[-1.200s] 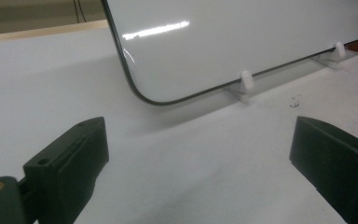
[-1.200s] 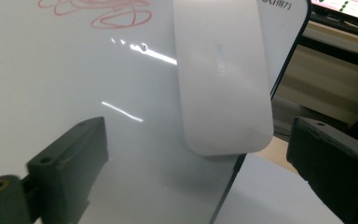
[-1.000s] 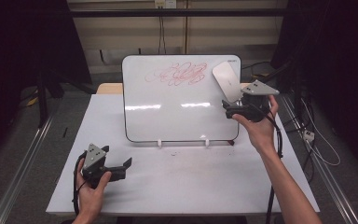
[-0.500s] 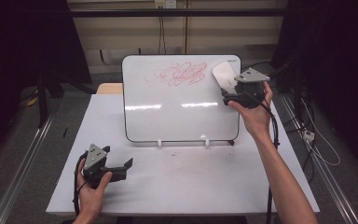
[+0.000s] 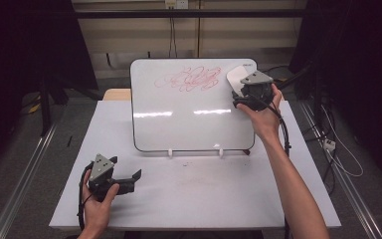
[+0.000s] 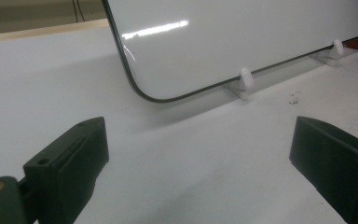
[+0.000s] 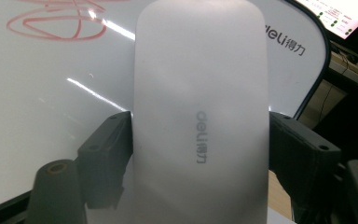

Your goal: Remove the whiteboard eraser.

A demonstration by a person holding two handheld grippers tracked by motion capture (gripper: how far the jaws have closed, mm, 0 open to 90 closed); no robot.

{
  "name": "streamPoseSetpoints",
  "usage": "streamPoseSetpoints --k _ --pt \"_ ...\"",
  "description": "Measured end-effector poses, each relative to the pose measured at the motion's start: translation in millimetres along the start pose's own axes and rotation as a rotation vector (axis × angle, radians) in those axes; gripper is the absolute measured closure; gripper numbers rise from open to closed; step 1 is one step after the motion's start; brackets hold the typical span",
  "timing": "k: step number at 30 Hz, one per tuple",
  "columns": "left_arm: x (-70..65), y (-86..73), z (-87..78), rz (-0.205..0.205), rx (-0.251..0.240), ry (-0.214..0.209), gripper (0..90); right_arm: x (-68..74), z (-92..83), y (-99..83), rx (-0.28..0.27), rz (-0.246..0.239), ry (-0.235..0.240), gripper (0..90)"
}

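Observation:
A white board (image 5: 189, 119) stands tilted on the table (image 5: 204, 199), with a red scribble (image 5: 189, 79) near its top. My right gripper (image 5: 237, 93) is at the board's top right corner, shut on a white eraser (image 5: 235, 78). In the right gripper view its jaws have just been closing and now press both sides of the eraser (image 7: 200, 70), which lies against the board (image 7: 51, 93) beside the scribble (image 7: 56, 21). My left gripper (image 5: 135, 180) rests open on the table at the front left. Nothing lies between the jaws of the left gripper (image 6: 200, 140).
Two small white feet (image 5: 170, 153) hold up the board's lower edge (image 6: 242, 37). A small dark and red piece (image 6: 354, 43) lies by the right foot. Cables trail off the table's right side (image 5: 338, 149). Metal rails run along the floor on both sides.
The right gripper has carried the eraser a little left and farther back, onto the board's top right corner. The left gripper has stayed where it was.

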State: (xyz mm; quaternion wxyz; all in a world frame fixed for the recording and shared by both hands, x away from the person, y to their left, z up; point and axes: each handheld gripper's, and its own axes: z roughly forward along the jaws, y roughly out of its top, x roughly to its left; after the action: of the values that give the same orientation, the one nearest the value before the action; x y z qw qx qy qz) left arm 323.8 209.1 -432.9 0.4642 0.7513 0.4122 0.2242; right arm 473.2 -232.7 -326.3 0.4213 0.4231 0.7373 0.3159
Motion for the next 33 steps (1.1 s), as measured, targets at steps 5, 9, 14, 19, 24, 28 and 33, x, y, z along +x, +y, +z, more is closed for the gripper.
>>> streamPoseSetpoints --k 5,9,14,19,24,28,33 --pt "0.2 -0.2 -0.5 -0.003 -0.002 0.002 4.5 1.3 3.2 -0.3 0.015 -0.011 -0.013 30.8" --pt "0.8 -0.4 -0.9 -0.001 0.001 0.005 4.4 1.5 3.8 -0.2 0.016 -0.015 -0.016 31.0" --pt "0.4 -0.1 -1.3 0.0 -0.002 0.004 4.5 1.6 3.0 2.4 0.035 -0.009 -0.016 31.4" --pt "0.8 -0.8 0.7 -0.009 0.004 0.004 4.5 0.3 1.3 3.1 0.041 0.008 -0.006 31.5" --pt "1.6 -1.5 0.6 -0.003 0.009 -0.001 4.5 -4.2 -0.3 2.7 0.04 0.055 0.031 31.5" --pt "0.9 -2.9 1.9 -0.004 0.016 0.005 4.5 -9.8 -2.0 2.6 0.04 0.109 0.074 31.5" --pt "-0.7 -3.7 0.9 0.003 0.015 0.002 4.6 -12.4 -2.7 1.2 0.034 0.127 0.093 31.5"
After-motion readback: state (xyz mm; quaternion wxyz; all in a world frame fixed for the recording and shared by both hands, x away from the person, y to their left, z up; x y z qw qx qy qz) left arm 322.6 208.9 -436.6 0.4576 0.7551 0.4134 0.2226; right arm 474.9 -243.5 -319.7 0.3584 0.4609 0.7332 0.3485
